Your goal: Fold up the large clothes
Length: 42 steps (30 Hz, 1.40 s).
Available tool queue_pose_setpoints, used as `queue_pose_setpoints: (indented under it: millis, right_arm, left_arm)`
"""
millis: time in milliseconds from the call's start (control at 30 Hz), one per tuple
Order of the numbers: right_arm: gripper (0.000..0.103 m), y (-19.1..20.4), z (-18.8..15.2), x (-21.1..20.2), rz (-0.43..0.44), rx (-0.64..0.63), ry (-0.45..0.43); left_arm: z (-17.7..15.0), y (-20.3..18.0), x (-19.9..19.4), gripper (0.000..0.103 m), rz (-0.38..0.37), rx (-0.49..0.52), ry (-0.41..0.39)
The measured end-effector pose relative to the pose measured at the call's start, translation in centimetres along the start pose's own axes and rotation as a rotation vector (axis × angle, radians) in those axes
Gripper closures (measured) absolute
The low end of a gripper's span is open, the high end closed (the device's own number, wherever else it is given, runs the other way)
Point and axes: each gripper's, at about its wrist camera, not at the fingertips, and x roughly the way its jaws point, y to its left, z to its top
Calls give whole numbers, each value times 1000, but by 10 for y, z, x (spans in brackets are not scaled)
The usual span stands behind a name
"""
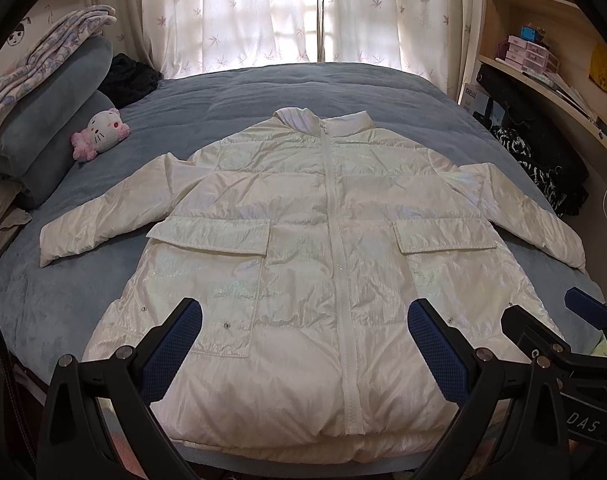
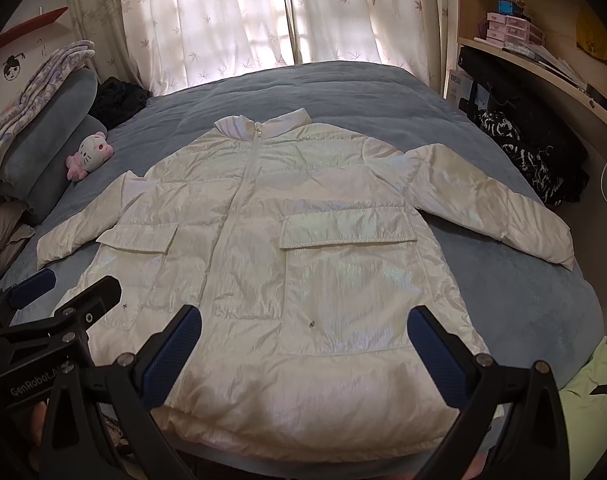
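A large shiny white padded jacket [image 1: 303,216] [image 2: 271,232] lies flat and face up on the blue bed, zipped, collar toward the window, both sleeves spread out to the sides. My left gripper [image 1: 303,316] hovers open above the hem, left of the zip. Over the hem on the right pocket's side, my right gripper [image 2: 303,320] is open too. Each gripper shows in the other's view: the right gripper [image 1: 551,320] at the jacket's right hem corner, the left gripper [image 2: 67,292] at its left hem corner. Nothing is held.
The blue bedspread [image 1: 343,88] covers the bed. A pink and white plush toy [image 1: 101,132] and stacked pillows and blankets [image 1: 51,112] sit at the left. Dark clothes [image 1: 543,164] pile at the right edge beside shelves. A yellow-green cloth [image 2: 595,392] lies at the lower right.
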Motion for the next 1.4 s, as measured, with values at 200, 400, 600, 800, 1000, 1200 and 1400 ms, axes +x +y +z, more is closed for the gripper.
queue_pose_setpoints:
  millis: [200, 400, 600, 800, 1000, 1200, 1400]
  right_arm:
    - [0, 1, 2, 0, 0, -2, 2]
    - [0, -1, -3, 3, 4, 4, 6]
    - [0, -2, -7, 5, 10, 11, 12]
    - [0, -4, -4, 5, 17, 13, 12]
    - [0, -5, 5, 3, 8, -8, -6]
    - [0, -2, 20, -9, -1, -44, -54]
    - [0, -2, 50, -36, -85, -132, -148]
  left_arm:
    - [0, 0, 0, 1, 0, 1, 1]
    - [-2, 1, 1, 1, 0, 2, 4]
    - [-4, 4, 1, 1, 0, 3, 6]
    - [0, 0, 2, 1, -6, 10, 2]
    - [13, -4, -1, 1, -15, 12, -21]
    - [33, -11, -10, 1, -4, 29, -72]
    - [64, -23, -21, 1, -15, 58, -118]
